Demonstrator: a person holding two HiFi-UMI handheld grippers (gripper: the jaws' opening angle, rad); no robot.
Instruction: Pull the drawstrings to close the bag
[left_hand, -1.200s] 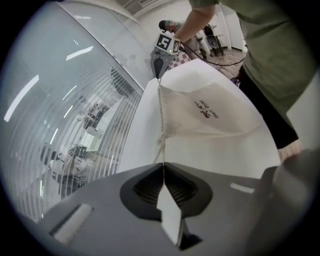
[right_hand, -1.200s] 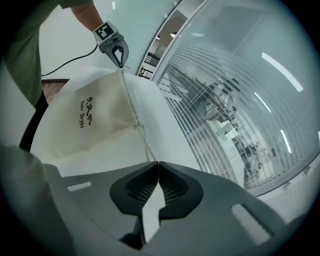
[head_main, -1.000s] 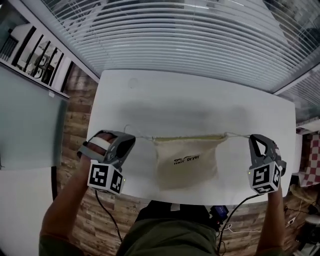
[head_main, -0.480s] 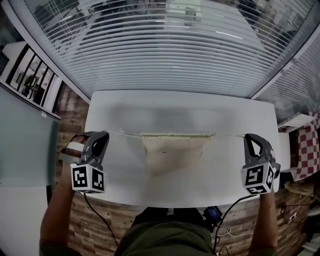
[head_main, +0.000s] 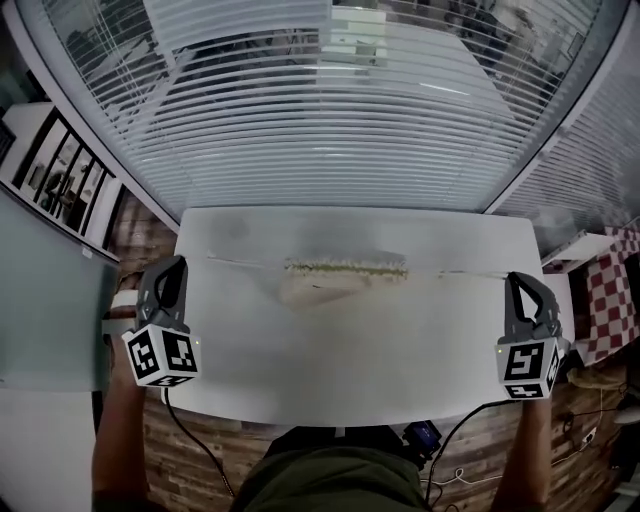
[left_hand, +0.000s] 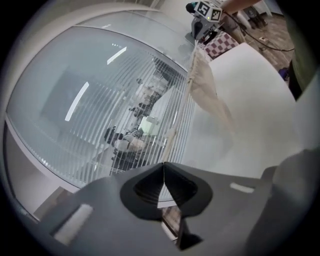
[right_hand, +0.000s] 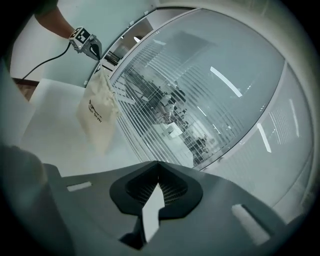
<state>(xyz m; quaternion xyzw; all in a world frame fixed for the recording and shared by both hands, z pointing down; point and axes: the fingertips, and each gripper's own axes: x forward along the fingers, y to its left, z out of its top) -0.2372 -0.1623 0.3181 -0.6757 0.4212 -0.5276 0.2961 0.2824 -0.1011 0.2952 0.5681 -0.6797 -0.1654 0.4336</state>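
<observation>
- Spreading wider than a second ago, the left gripper (head_main: 172, 268) and right gripper (head_main: 521, 285) are now standing at the desk's (head_main: 350, 350) left and right edges, and the bag's (head_main: 340, 287) mouth (head_main: 347, 266) is bunching narrower than it was.
- The bag is hanging midway between the two grippers over the desk's far half, with the left cord (head_main: 245, 261) and right cord (head_main: 460, 273) running taut from its mouth toward the jaws.
- Both pairs of jaws are pressing together, each judged to be pinching its cord end, since a tight line is leading away from each.
- To do this pull well, both hands should be drawing outward evenly and along the line of the mouth, so the bag is staying centred rather than sliding to one side.
- The clamp should be holding firm throughout, as so thin a cord looks likely to slip through the pads.
- The mouth looks gathered but still partly spread, so some pulling seems to be remaining.
- The head view is showing both grippers, both cords and the whole span of the desk at once, but the bag is appearing squashed from above.
- The left gripper view is showing the bag side-on, draping down from the cord line.
- The right gripper view alone is showing dark print (right_hand: 95, 111) on the bag's face.
- No view is settling whether the bag's bottom is touching the desk.
</observation>
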